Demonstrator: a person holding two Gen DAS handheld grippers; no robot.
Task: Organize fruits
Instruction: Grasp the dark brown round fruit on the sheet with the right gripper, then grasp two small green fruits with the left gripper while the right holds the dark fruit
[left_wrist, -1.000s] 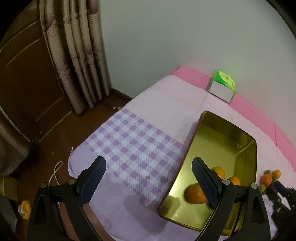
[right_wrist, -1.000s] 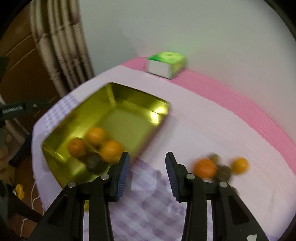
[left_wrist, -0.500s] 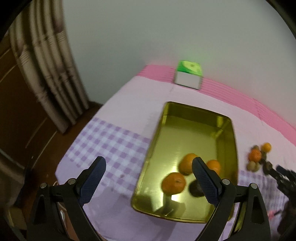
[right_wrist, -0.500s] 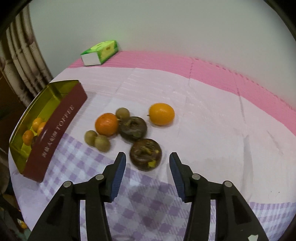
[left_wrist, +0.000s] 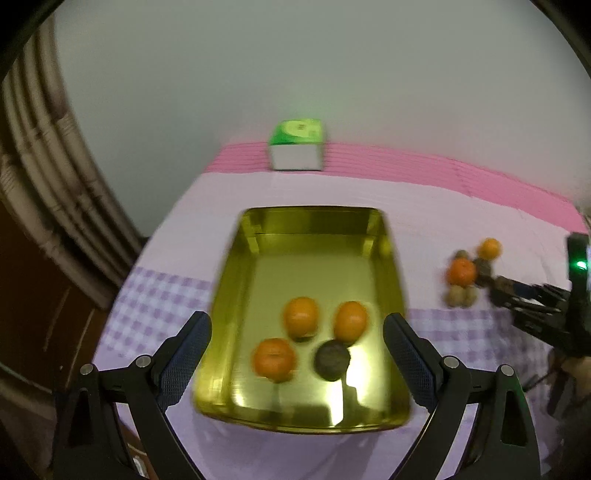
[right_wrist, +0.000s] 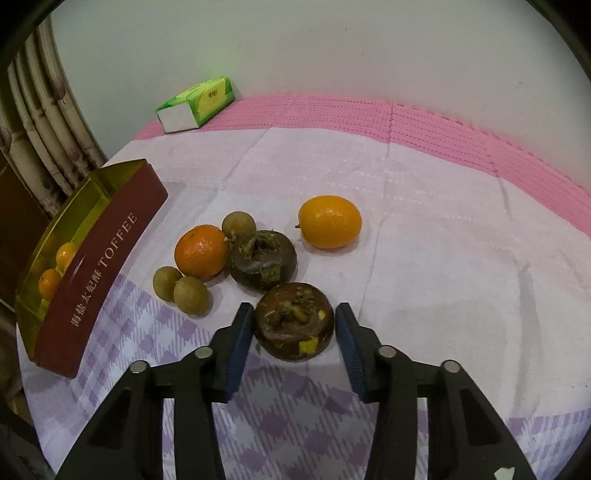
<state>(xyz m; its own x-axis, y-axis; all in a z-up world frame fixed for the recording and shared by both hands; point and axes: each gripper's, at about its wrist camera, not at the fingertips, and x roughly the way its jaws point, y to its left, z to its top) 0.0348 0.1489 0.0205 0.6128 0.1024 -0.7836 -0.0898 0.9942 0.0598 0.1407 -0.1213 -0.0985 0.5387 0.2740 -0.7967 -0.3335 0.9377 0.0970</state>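
My right gripper (right_wrist: 293, 314) has a dark brown mangosteen (right_wrist: 293, 325) between its fingers on the cloth; its jaws are closing and the pads sit against the fruit's sides. Behind it lie a second mangosteen (right_wrist: 263, 260), an orange (right_wrist: 201, 251), a yellow-orange fruit (right_wrist: 330, 221) and three small brown longans (right_wrist: 190, 295). The gold tin (left_wrist: 314, 221), red outside (right_wrist: 99, 266), holds three oranges (left_wrist: 300, 316) and one dark fruit (left_wrist: 331, 359). My left gripper (left_wrist: 295, 325) hovers open above the tin's near half, holding nothing. In the left wrist view the right gripper (left_wrist: 517, 291) shows beside the loose fruit pile.
A green and white tissue box (right_wrist: 195, 105) stands at the back on the pink mat (right_wrist: 406, 122) by the wall. Curtains (left_wrist: 40, 177) hang at the left. The tin lies near the table's left edge. Bare cloth lies right of the fruit pile.
My right gripper swung from over the tin to the fruit pile, dropped, and now brackets the near mangosteen. My left gripper swung from beside the tin to over it.
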